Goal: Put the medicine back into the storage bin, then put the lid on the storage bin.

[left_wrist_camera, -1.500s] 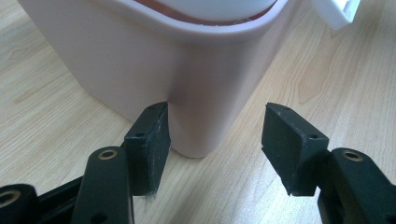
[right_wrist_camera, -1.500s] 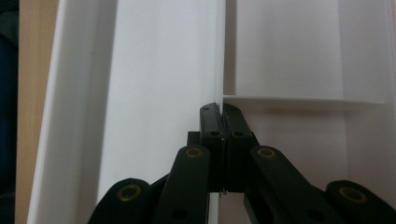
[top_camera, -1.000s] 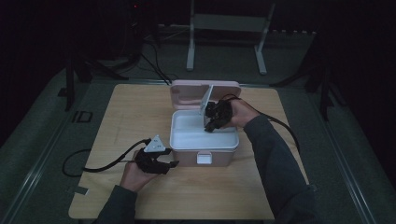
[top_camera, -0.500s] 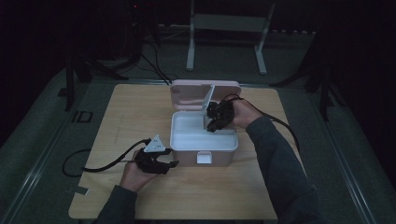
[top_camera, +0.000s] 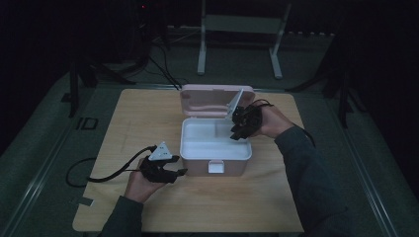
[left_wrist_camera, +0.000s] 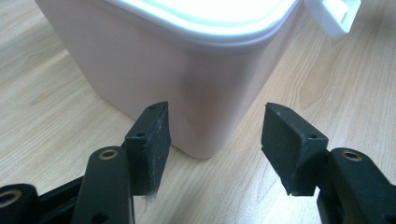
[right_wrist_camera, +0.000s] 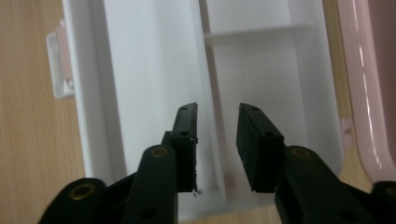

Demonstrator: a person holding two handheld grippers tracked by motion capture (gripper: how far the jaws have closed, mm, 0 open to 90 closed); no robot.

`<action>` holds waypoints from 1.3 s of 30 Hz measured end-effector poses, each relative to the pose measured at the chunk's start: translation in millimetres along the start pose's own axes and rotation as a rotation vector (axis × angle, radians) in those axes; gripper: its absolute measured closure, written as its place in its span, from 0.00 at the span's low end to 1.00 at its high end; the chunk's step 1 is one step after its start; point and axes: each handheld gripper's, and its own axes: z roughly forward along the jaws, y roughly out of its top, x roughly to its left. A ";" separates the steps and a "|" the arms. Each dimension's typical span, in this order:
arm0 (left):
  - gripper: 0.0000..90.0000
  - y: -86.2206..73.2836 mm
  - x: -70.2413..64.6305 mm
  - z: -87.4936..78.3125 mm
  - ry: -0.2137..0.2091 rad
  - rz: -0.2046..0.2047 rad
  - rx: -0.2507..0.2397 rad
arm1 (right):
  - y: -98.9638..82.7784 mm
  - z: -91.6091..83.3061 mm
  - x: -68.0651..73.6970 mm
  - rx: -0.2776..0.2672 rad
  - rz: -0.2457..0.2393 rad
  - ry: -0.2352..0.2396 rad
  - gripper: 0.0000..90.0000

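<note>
Your pink lunch box (top_camera: 213, 148) sits at the centre of the high view with its lid (top_camera: 210, 100) thrown back flat toward the upper frame; the white inner tray (right_wrist_camera: 261, 70) shows a long compartment beside two smaller ones split by a divider, and all of them look bare. A white latch tab (top_camera: 214, 167) hangs on the box's near wall. Your right gripper (top_camera: 237, 128) hovers over the tray's right rim, jaws partly apart and holding nothing; in the right gripper view they straddle the long inner wall without touching it. Your left gripper (top_camera: 180, 172) rests low at the box's lower left corner, jaws wide apart and empty, the pink corner (left_wrist_camera: 201, 116) just beyond them in the left gripper view. The box stands on a light wooden table (top_camera: 148, 123) with bare board on every side of it. Beyond the table's far edge the dim room holds a white stand (top_camera: 237, 39) and dark cables (top_camera: 158, 64).
</note>
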 end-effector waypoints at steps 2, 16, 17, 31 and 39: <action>0.47 0.3 0.8 -1.9 0.005 0.003 0.000 | -4.5 -0.9 1.0 0.006 0.015 0.004 0.70; 0.46 -3.8 6.9 -10.9 0.028 -0.023 -0.033 | -43.6 -9.6 -5.4 -0.051 0.155 -0.007 0.58; 0.46 -3.9 7.0 -12.1 0.030 -0.026 -0.037 | -46.4 -10.4 -5.6 -0.058 0.161 -0.010 0.58; 0.46 -4.9 25.0 -28.0 0.046 -0.067 -0.103 | -78.9 -16.4 -14.2 -0.175 0.378 -0.101 0.53; 0.48 6.6 46.4 -34.1 0.031 -0.097 -0.149 | -89.5 -11.6 -24.8 -0.237 0.495 -0.146 0.54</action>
